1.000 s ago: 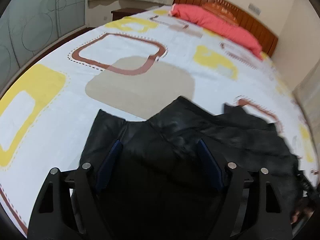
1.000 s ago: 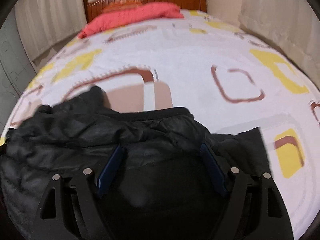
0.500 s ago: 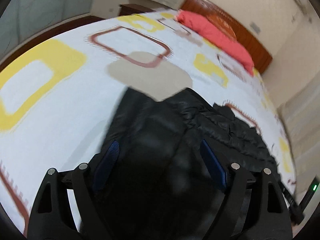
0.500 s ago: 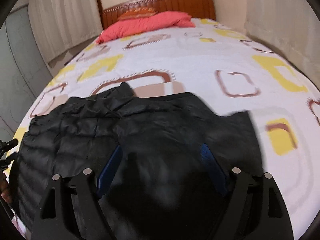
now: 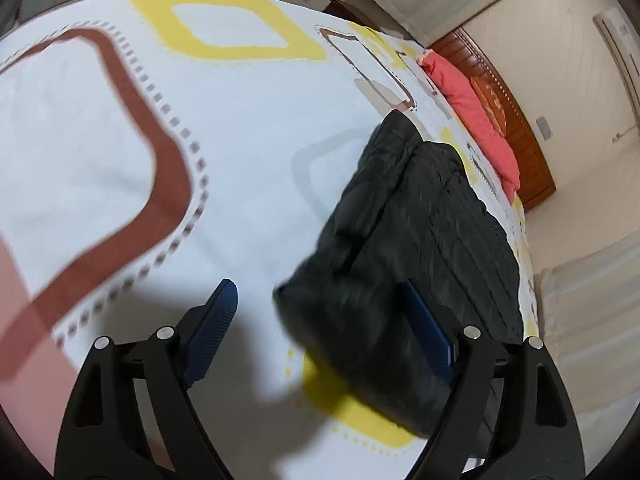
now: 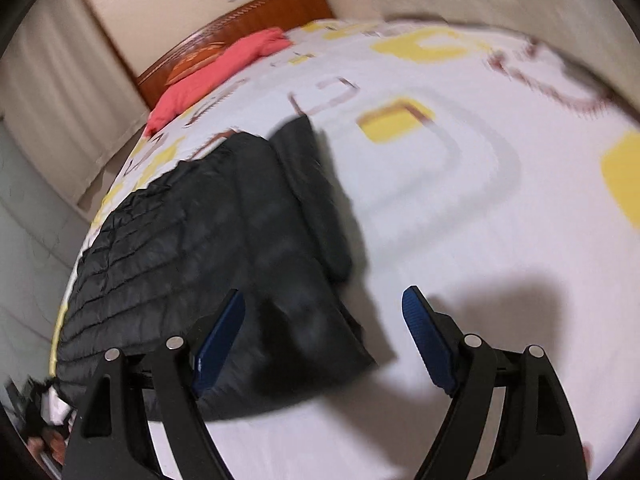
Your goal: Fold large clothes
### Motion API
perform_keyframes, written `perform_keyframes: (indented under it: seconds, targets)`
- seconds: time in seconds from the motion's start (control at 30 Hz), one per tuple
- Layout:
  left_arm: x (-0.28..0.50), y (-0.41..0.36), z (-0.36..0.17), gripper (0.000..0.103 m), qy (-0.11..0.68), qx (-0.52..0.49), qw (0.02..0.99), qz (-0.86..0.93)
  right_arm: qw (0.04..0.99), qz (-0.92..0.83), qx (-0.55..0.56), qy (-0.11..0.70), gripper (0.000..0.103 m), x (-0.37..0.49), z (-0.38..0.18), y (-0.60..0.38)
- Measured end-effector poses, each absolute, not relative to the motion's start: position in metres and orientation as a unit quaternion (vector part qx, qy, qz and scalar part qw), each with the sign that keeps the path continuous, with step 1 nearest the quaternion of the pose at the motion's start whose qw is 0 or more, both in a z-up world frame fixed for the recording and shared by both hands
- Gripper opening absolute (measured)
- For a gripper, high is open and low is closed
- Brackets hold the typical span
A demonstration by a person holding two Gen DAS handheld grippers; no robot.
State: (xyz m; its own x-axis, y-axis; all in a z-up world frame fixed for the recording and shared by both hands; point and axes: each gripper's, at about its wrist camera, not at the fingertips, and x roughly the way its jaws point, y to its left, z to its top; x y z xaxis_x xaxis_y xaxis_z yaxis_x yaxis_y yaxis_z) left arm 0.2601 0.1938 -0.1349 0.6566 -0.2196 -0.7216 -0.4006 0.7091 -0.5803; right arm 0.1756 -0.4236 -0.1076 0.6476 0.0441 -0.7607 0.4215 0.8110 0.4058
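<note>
A black quilted jacket (image 5: 440, 220) lies flat on the patterned bedsheet (image 5: 240, 120), with its side parts folded inward. In the left wrist view its near left corner sits between the blue pads of my left gripper (image 5: 318, 286). That gripper is open and hovers over the jacket's left edge, and the pads press on nothing. In the right wrist view the jacket (image 6: 192, 240) fills the left side. My right gripper (image 6: 324, 292) is open above the jacket's near right corner. Its left pad is over the fabric and its right pad over bare sheet (image 6: 480, 220).
A red pillow (image 5: 476, 120) (image 6: 208, 80) lies against the wooden headboard (image 5: 516, 128) (image 6: 240, 20) at the far end of the bed. Pale curtains (image 6: 52, 92) hang beside the bed. White sheet spreads wide on both outer sides of the jacket.
Both grippers have swung outward from over the middle of the jacket, the left toward its left edge and the right toward its right edge, and both have rolled. The jacket now lies flatter.
</note>
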Motion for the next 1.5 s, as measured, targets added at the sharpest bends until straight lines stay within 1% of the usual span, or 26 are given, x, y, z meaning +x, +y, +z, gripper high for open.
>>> perform_keyframes:
  seconds: [0.13,0.4,0.43,0.47,0.6,0.63,0.67,0.7,0.73,0.8,0.83,0.9,1.0,1.1,1.5]
  targets:
    - [0.246,0.185,-0.146,0.084,0.41,-0.41,0.813,0.051,0.839,-0.094,0.35,0.406,0.08,0.172,-0.128,-0.426]
    - [0.24,0.157,-0.151,0.084,0.402,-0.43,0.808,0.012,0.833,-0.066,0.394,0.383,0.081,0.187,-0.135,-0.41]
    - [0.243,0.154,-0.153,0.084,0.404,-0.429,0.808,0.014,0.831,-0.064,0.4,0.38,0.081,0.189,-0.137,-0.409]
    - [0.246,0.153,-0.154,0.087,0.403,-0.429,0.808,0.018,0.829,-0.063,0.408,0.377,0.081,0.191,-0.139,-0.409]
    - [0.258,0.157,-0.154,0.087,0.381,-0.438,0.814,0.023,0.824,-0.073,0.441,0.349,0.079,0.192,-0.146,-0.414]
    - [0.261,0.159,-0.156,0.084,0.379,-0.442,0.813,0.025,0.824,-0.075,0.442,0.346,0.075,0.193,-0.145,-0.414]
    - [0.266,0.16,-0.157,0.07,0.38,-0.437,0.814,0.038,0.826,-0.079,0.439,0.345,0.071,0.195,-0.145,-0.414]
    - [0.267,0.16,-0.158,0.065,0.383,-0.43,0.816,0.042,0.827,-0.085,0.434,0.348,0.062,0.197,-0.146,-0.413]
    - [0.268,0.159,-0.158,0.062,0.383,-0.425,0.819,0.045,0.827,-0.085,0.432,0.349,0.056,0.198,-0.147,-0.413]
    - [0.269,0.152,-0.154,0.045,0.382,-0.401,0.832,0.042,0.829,-0.081,0.432,0.346,0.05,0.197,-0.149,-0.413]
    - [0.268,0.151,-0.153,0.043,0.382,-0.395,0.835,0.041,0.831,-0.078,0.431,0.344,0.046,0.197,-0.149,-0.412]
    - [0.266,0.149,-0.15,0.035,0.381,-0.385,0.84,0.041,0.831,-0.074,0.434,0.341,0.041,0.193,-0.149,-0.412]
    - [0.263,0.143,-0.143,0.029,0.383,-0.362,0.849,0.042,0.831,-0.069,0.435,0.339,0.036,0.189,-0.148,-0.411]
    - [0.256,0.137,-0.135,0.025,0.382,-0.337,0.859,0.046,0.831,-0.067,0.435,0.339,0.034,0.187,-0.147,-0.41]
    - [0.212,0.141,-0.125,0.023,0.391,-0.319,0.862,0.051,0.829,-0.066,0.435,0.346,0.032,0.159,-0.138,-0.409]
